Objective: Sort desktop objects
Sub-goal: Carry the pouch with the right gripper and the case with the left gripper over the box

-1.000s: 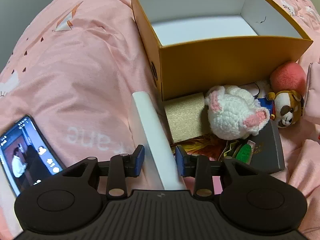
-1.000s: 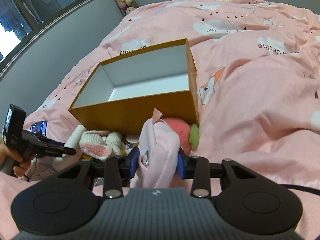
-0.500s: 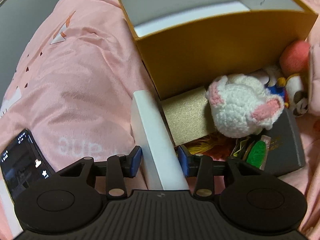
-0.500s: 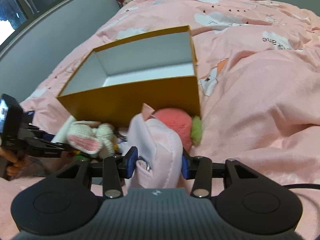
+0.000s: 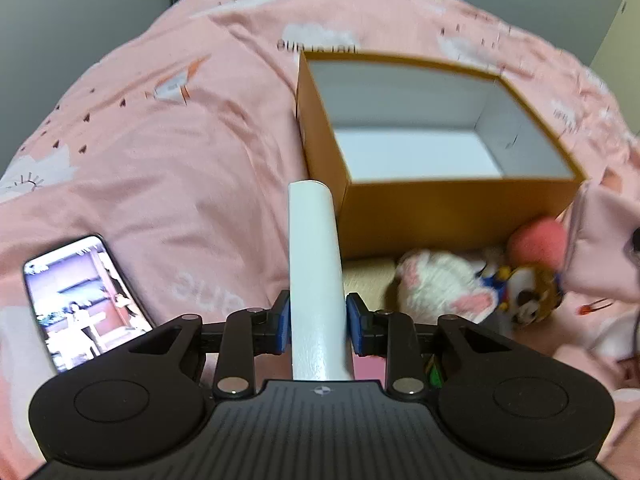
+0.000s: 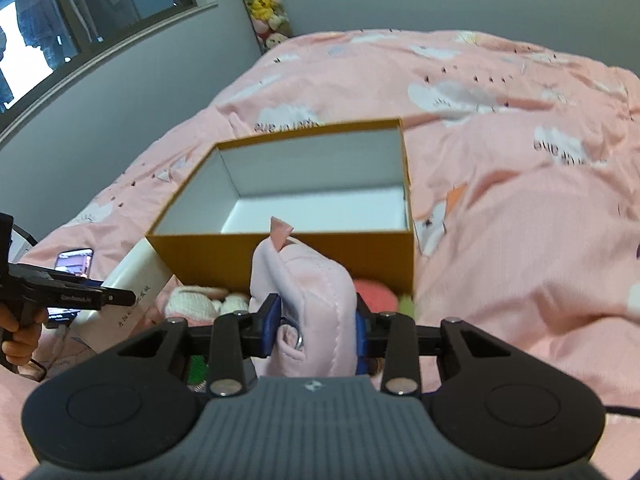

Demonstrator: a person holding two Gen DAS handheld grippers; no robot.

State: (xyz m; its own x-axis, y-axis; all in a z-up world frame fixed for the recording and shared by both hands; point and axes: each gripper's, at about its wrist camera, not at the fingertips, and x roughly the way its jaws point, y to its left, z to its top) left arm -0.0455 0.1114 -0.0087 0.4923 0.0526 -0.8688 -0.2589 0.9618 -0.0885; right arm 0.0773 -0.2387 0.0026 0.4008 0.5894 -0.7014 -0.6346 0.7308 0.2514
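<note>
The left claw [image 5: 314, 326] is closed on a long white box [image 5: 314, 264], gripping it near its near end so that the rest juts forward and its far tip reaches the front left corner of the open orange box [image 5: 440, 216]. That end grip probably suits sliding the long piece in lengthwise over the rim. The right claw [image 6: 316, 330] is clamped on a soft pink pouch [image 6: 308, 304], squeezing the padded fabric between both pads; it stands upright in the grip, just in front of the orange box's front wall. The orange box sits on the bed [image 5: 180, 152] with its white interior bare, so it is likely the sorting target, and both held things look ready to go in. Left beside its front wall are a white crocheted toy [image 5: 440, 284], a small dog plush [image 5: 528, 296] and a pink ball [image 5: 538, 242]. A lit phone [image 5: 80, 304] lies apart on the left.
</note>
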